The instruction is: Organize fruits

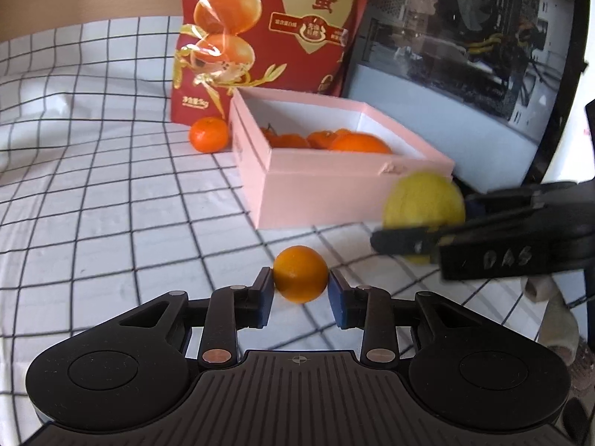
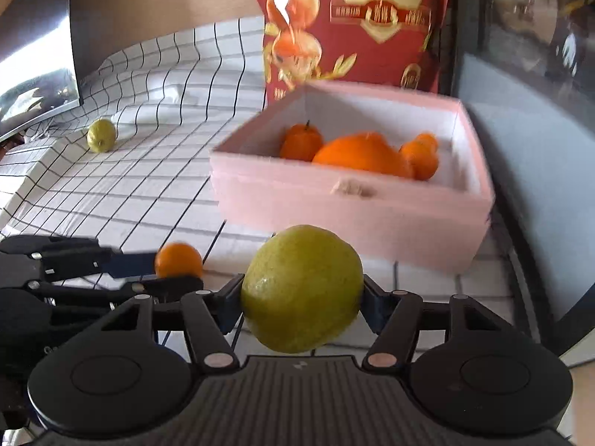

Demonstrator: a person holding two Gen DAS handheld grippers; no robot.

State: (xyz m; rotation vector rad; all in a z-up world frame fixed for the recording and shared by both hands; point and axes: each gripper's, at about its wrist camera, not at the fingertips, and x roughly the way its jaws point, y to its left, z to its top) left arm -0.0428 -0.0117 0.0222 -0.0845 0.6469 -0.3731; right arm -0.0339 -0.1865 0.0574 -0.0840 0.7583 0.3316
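A small orange [image 1: 301, 274] sits between the blue pads of my left gripper [image 1: 300, 288], which is shut on it close to the checked cloth. My right gripper [image 2: 302, 299] is shut on a large yellow-green fruit [image 2: 303, 288], a pad pressing on each side. In the left wrist view that fruit [image 1: 424, 204] hangs to the right, in front of the pink box [image 1: 334, 193]. The pink box [image 2: 353, 219] is open and holds several oranges [image 2: 362, 156]. The left gripper [image 2: 177, 271] and its orange [image 2: 178, 260] show at the left of the right wrist view.
A loose orange [image 1: 208, 134] lies by the red fruit bag [image 1: 260, 37] behind the box. Another yellow-green fruit [image 2: 101, 135] lies far left on the cloth, near a monitor [image 2: 37, 74]. A glass-sided computer case [image 1: 465, 37] stands close to the right of the box.
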